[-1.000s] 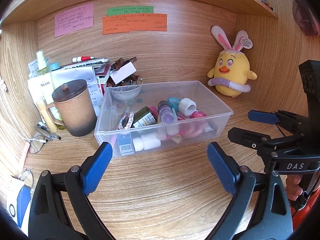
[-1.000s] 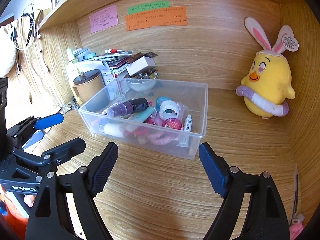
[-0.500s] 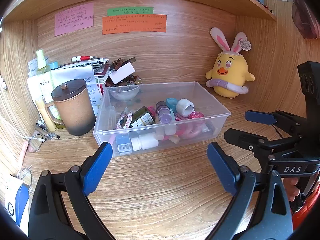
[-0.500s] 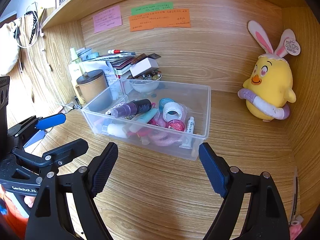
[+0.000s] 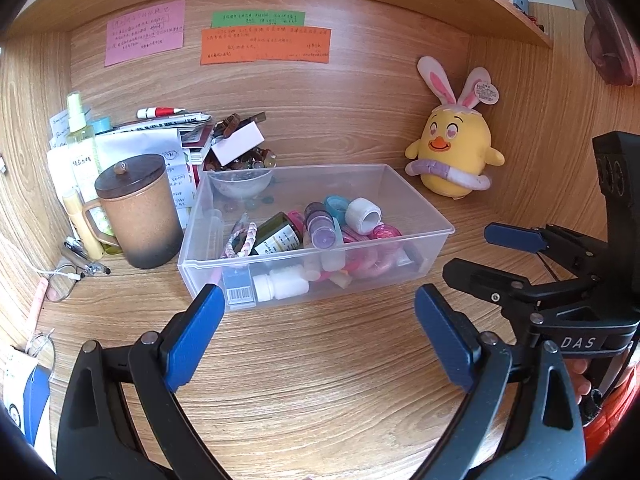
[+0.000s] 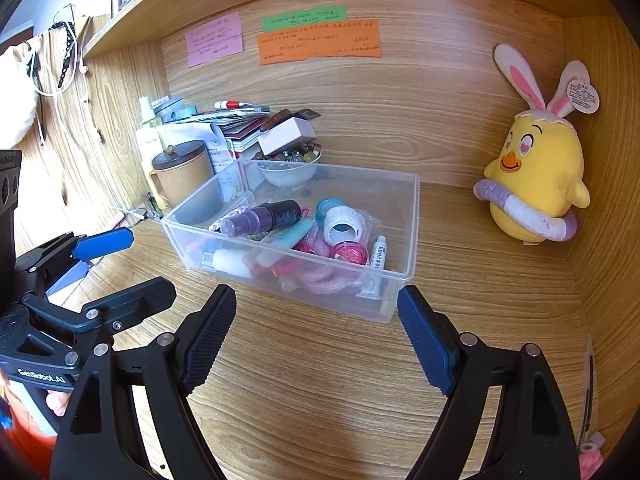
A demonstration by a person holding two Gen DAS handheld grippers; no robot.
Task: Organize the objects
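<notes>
A clear plastic bin (image 5: 404,184) (image 6: 414,236) sits on the wooden desk, holding small bottles, tape rolls, a purple spray bottle (image 6: 264,216) and hair ties. My left gripper (image 5: 316,328) is open and empty, in front of the bin and apart from it. My right gripper (image 6: 316,332) is open and empty, also in front of the bin. Each gripper shows in the other's view: the right one (image 5: 500,252) at the right, the left one (image 6: 120,264) at the left.
A brown lidded mug (image 5: 138,210) stands left of the bin with papers, a pump bottle (image 5: 82,136) and a bead bowl (image 5: 240,178) behind. A yellow bunny-eared plush (image 5: 454,156) (image 6: 534,184) sits at the back right. Sticky notes (image 5: 264,44) hang on the back wall. Glasses (image 5: 60,284) lie far left.
Both grippers have drawn back slightly from the bin, which looks a little farther and more centred. Both stay open and empty.
</notes>
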